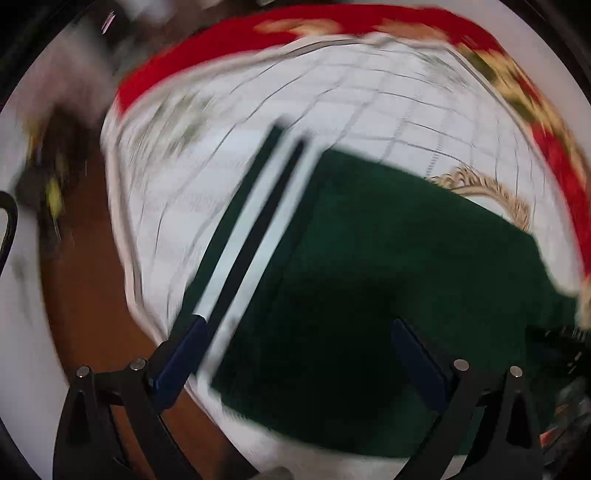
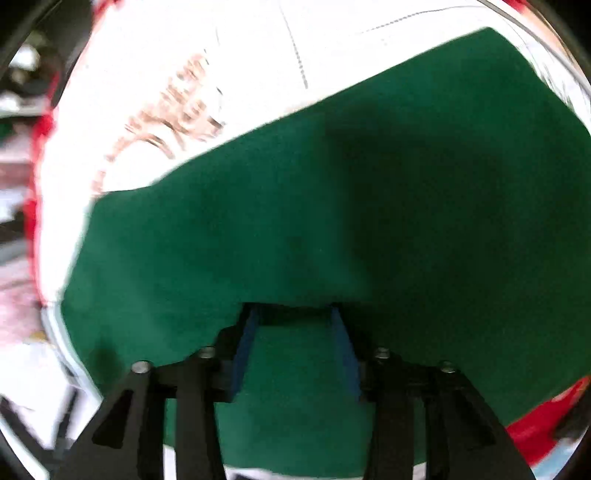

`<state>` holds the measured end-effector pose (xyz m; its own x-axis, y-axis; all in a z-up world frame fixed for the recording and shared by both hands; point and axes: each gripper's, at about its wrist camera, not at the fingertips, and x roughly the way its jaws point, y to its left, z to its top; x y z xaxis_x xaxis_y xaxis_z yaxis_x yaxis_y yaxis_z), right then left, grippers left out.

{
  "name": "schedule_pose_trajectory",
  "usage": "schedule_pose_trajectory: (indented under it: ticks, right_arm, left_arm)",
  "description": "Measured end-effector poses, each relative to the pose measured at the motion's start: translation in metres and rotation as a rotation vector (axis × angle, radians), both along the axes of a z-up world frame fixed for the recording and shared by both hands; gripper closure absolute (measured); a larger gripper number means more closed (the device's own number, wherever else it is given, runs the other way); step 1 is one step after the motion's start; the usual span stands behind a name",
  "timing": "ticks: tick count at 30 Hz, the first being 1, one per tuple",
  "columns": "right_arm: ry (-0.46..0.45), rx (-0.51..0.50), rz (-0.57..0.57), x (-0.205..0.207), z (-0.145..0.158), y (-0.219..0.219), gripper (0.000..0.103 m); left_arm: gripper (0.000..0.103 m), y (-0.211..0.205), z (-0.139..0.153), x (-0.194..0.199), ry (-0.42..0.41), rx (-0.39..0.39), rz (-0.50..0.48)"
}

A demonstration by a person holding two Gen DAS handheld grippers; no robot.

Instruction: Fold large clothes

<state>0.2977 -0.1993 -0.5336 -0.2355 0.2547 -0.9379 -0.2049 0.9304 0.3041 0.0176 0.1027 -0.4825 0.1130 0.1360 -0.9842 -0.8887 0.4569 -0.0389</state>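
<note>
A dark green garment (image 1: 388, 258) with white stripes (image 1: 255, 229) along one edge lies on a white checked cloth (image 1: 295, 92). My left gripper (image 1: 295, 325) hovers over its striped edge, fingers wide apart and empty. In the right wrist view the same green garment (image 2: 295, 184) fills most of the frame. My right gripper (image 2: 293, 310) has its blue fingers (image 2: 245, 347) partly closed, with a fold of green fabric draped over their tips. Both views are motion-blurred.
The white cloth has a red border with gold patterns (image 1: 369, 22) and a gold embroidered motif (image 1: 491, 192). Brown floor (image 1: 85, 295) and dark clutter (image 1: 48, 177) lie left of the cloth. The red border shows in the right wrist view (image 2: 546, 417).
</note>
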Motion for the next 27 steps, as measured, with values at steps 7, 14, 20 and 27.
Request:
schedule_pose_trajectory:
  ticks: [7,14,20,27]
  right_arm:
    - [0.009,0.085,-0.071,-0.041,0.009,-0.048,0.048]
    - [-0.011,0.063,-0.01,-0.052,0.004,-0.052,0.049]
    - [-0.008,0.042,0.031,-0.055,-0.001,-0.005,0.049]
    - [0.032,0.098,0.023,-0.056,0.008,0.011,0.049]
  left_arm:
    - [0.003,-0.013,-0.072,-0.083,-0.183,-0.319,0.388]
    - [0.006,-0.016,-0.091,-0.088,-0.29,-0.332,0.461]
    - [0.059,0.008,-0.081,-0.062,-0.332,-0.15,0.435]
    - [0.083,0.079,-0.052,-0.011,-0.445,-0.006,0.294]
